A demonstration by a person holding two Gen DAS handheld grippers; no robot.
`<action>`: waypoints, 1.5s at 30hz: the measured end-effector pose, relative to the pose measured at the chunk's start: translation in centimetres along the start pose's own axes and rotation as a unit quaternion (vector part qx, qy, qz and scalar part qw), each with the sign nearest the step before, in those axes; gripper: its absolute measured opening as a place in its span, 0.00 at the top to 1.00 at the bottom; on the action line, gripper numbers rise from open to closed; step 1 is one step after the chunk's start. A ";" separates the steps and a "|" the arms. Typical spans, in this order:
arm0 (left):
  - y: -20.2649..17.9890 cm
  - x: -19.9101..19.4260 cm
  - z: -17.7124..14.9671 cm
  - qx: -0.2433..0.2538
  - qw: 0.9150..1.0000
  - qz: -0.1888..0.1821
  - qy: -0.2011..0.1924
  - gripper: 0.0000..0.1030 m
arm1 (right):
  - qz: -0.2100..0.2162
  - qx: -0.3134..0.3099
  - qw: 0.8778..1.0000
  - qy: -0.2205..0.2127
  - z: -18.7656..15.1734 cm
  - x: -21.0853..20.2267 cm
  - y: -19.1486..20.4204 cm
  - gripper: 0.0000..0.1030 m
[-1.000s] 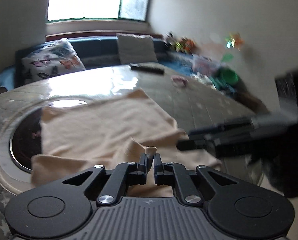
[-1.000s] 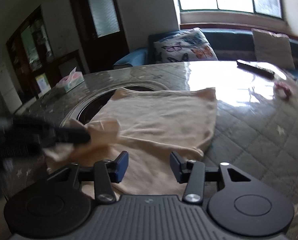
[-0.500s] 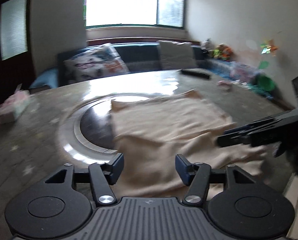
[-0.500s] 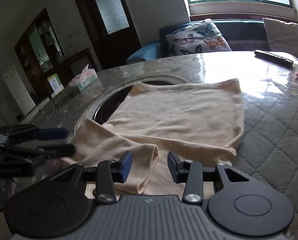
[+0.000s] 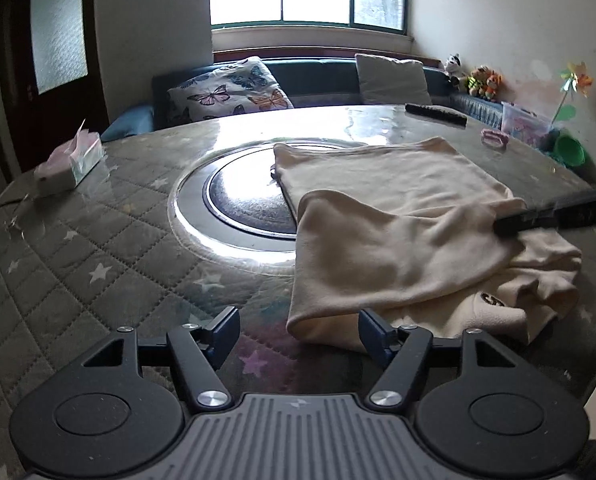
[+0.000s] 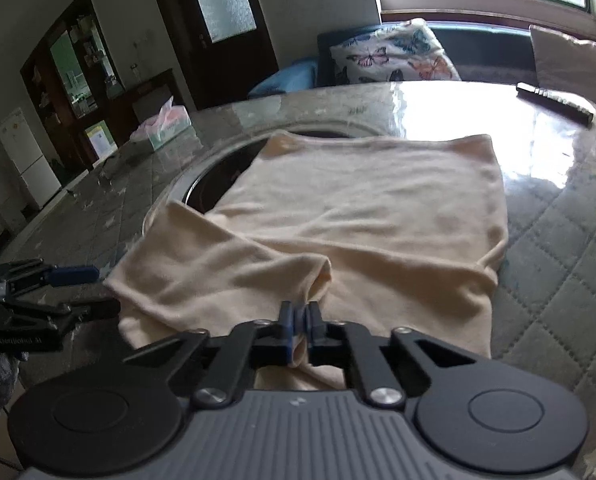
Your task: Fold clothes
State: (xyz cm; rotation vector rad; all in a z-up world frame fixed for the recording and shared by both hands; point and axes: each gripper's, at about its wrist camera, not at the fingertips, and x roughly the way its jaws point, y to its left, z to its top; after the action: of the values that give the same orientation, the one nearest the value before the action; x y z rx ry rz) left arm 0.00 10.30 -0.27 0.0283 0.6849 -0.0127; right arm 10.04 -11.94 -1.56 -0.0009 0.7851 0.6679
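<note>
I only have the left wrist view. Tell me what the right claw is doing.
Observer: The right claw has just closed, shut on a fold of the cream shirt.
Operator: Now describe my left claw from that side.
Observer: The left claw has just been opening; it hangs open beside the shirt's edge, nothing between its fingers.
Operator: Report what's beyond it.
Observer: A white fridge stands by the far wall.

One garment, two cushions, one tissue box
</note>
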 end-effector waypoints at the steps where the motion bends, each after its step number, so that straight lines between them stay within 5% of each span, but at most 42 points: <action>1: -0.1 0.1 0.0 0.003 1.000 0.002 0.001 0.33 | -0.002 -0.005 1.000 -0.008 0.2 -0.4 0.2 0.96; 14: -1.6 0.8 0.0 0.043 0.999 0.030 0.003 0.33 | -0.062 -0.058 0.989 -0.117 3.9 -7.0 0.7 0.96; 20: -1.6 0.5 -0.3 0.051 0.998 0.028 0.005 0.33 | -0.099 -0.024 0.991 -0.083 1.7 -5.7 -2.0 0.96; 26: -1.1 -0.3 -0.4 0.061 0.998 0.021 0.012 0.33 | -0.092 0.004 0.996 -0.018 -0.8 -3.3 -4.1 0.96; 37: 0.6 -2.2 2.0 0.070 0.997 0.028 -0.015 0.34 | -0.071 0.030 0.997 -0.032 -0.1 -4.1 -5.8 0.91; 42: -0.9 -0.8 3.8 0.069 0.997 -0.017 -0.034 0.52 | -0.063 0.042 0.997 -0.023 0.6 -1.7 -6.4 0.82; 43: -1.4 -0.2 4.0 0.071 0.996 -0.030 -0.036 0.63 | -0.062 0.042 0.997 -0.022 0.6 -1.4 -6.4 0.82; 45: -1.9 0.9 4.5 0.064 0.996 -0.053 -0.030 0.73 | -0.066 0.030 0.997 -0.020 0.5 -0.9 -5.9 0.94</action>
State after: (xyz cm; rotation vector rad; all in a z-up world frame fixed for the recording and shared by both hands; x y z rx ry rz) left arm 3.53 8.29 2.62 0.1145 0.6232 -0.1586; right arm 13.19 -17.07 -1.99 0.0152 0.7600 0.5177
